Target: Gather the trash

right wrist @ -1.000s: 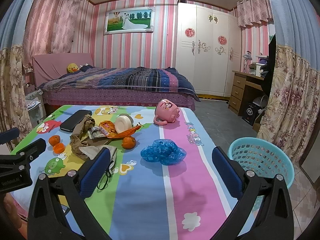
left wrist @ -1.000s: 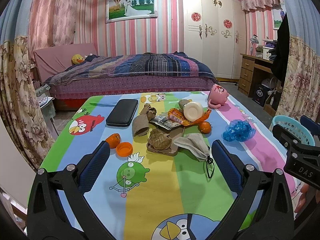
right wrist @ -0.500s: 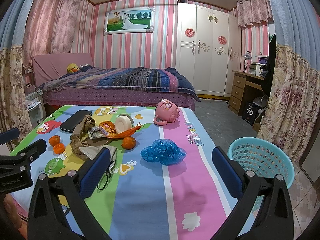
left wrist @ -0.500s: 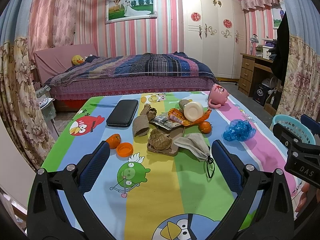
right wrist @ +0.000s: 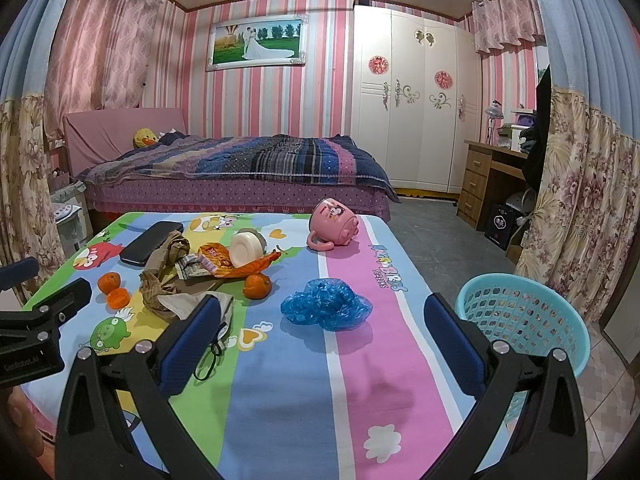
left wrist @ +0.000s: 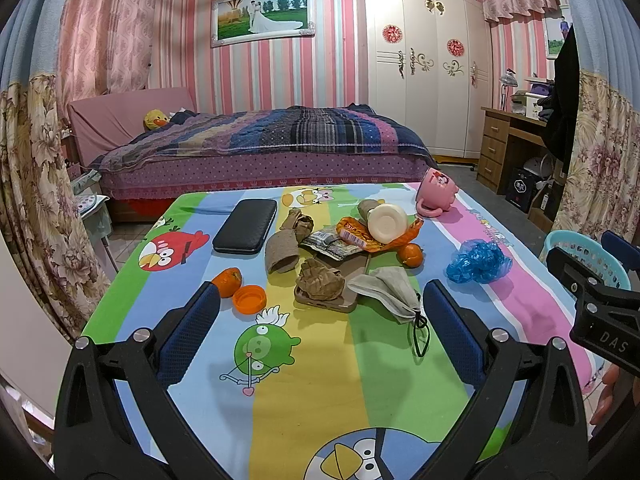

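Now both grippers hover wide apart, empty: left gripper (left wrist: 318,322) before crumpled brown paper (left wrist: 320,279), right gripper (right wrist: 322,326) before a crinkly blue plastic wad (right wrist: 325,309) on the worktop (right wrist: 288,380); a mesh basket (right wrist: 528,320) stands beside it.

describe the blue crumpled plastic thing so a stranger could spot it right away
On the cartoon-print tablecloth, look at the pink stripe nearest the turquoise plastic basket. The crumpled translucent blue plastic bag lies there alone, right of the brown and orange clutter, the only blue item.
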Tool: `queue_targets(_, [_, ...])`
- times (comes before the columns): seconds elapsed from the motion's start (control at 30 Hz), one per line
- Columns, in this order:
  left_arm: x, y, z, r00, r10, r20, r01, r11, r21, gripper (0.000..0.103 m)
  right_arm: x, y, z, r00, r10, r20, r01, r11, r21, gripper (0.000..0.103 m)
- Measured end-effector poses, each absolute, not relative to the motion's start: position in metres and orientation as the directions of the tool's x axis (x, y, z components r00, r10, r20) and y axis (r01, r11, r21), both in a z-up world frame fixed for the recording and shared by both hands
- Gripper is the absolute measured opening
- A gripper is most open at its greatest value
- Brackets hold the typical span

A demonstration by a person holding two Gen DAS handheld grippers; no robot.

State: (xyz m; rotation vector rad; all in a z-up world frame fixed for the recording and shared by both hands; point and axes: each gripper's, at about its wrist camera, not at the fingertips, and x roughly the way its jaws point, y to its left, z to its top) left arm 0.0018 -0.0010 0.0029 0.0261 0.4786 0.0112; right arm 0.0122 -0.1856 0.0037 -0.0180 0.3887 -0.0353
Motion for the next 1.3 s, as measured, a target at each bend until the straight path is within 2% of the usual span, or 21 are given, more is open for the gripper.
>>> queue_targets(0.93, [0.002, 0.0, 0.003, 0.889, 0.021, -0.457, -0.005, 0.999, 0.035, 0.098, 0.015, -0.188, 0.003, 0.923, -0.043, -0.382, 0.037, 0.999, -0.022, 0.099])
queue_targets(1.17, [0.012, 0.011, 0.007, 0.887, 0.065, -0.458, -0.039, 0.997, 0.067, 0.098, 0.027, -0.203, 0.009, 0.917, -0.046, -0.395, 0.033, 0.999, -0.04, 0.099])
queue_targets(1.3, [0.027, 0.025, 0.027, 0.897, 0.096, -0.431, -0.076, 0.995, 0.065, 0.098, 0.032, -0.219, 0.034, 0.94, -0.035, -0.341, 0.026, 0.999, -0.03, 0.099])
